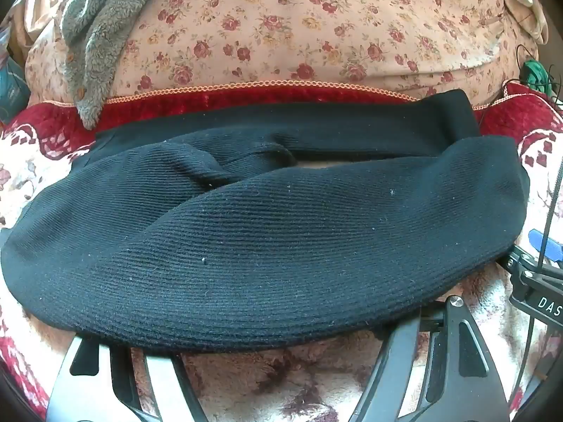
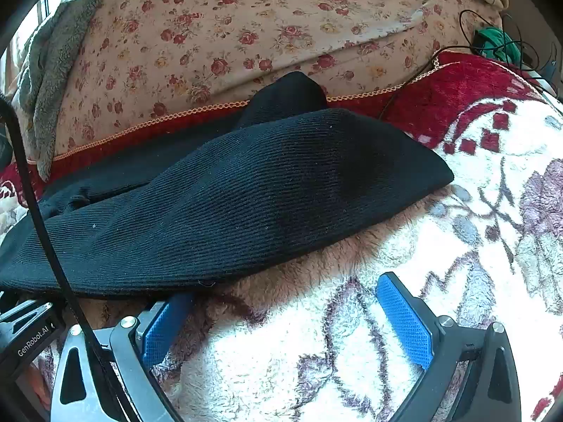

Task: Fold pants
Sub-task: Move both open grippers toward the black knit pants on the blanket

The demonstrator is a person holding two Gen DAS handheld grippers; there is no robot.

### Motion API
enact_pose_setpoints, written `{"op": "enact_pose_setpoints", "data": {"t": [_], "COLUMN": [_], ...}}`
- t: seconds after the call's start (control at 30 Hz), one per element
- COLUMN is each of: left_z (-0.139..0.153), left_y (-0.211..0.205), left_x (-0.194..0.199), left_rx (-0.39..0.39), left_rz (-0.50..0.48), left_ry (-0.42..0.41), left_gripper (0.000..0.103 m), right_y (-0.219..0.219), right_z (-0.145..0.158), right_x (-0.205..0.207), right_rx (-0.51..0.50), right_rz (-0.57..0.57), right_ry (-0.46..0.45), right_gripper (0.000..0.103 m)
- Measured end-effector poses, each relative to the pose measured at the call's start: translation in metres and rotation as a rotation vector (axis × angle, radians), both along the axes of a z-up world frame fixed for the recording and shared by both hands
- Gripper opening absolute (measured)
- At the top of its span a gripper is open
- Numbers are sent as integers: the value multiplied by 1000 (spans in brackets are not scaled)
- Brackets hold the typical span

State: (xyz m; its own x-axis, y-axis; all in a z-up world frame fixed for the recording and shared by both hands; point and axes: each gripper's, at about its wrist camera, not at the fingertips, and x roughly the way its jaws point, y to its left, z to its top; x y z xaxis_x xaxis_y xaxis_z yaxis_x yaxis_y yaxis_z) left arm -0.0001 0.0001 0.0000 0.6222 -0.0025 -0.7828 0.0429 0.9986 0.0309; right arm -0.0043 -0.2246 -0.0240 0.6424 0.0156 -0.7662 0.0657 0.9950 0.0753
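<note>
The black ribbed pants (image 1: 267, 239) lie folded over themselves across a fleecy red-and-white blanket (image 1: 281, 379). In the left wrist view their near hem covers the tips of my left gripper (image 1: 253, 337), whose jaws stand wide apart beneath the cloth. In the right wrist view the pants (image 2: 225, 204) lie ahead and to the left. My right gripper (image 2: 285, 320) is open with blue pads (image 2: 404, 320). Its left pad sits right at the pants' near edge and its right pad rests over bare blanket (image 2: 440, 246).
A floral quilt (image 1: 299, 28) rises behind the pants. A grey fleece garment (image 1: 95, 45) hangs at the back left. A green object with black cables (image 2: 492, 44) lies at the far right. A black cable (image 2: 42, 218) crosses the right wrist view's left side.
</note>
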Motion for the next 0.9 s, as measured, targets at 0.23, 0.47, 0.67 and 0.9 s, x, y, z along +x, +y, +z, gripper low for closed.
{"op": "enact_pose_setpoints", "data": {"t": [0.23,0.47,0.67,0.9], "left_z": [0,9,16,25], "left_y": [-1,5,16,37], "left_x": [0,-31,-53,-64], "left_rx": [16,6,-21,-56], "left_rz": [-4,-52,-53,-6], "left_ry": [12,8,4,-8], "left_gripper": [72,72,72,72], "right_y": [0,-4,-22,-40], "right_z": [0,1,7,7], "right_x": [0,4,-15,-38], "right_rx": [-2,46,244,439], "right_rz": [-1,66,154,114], "right_ry": [3,7,8,-7], "right_gripper": [102,103,103,103]}}
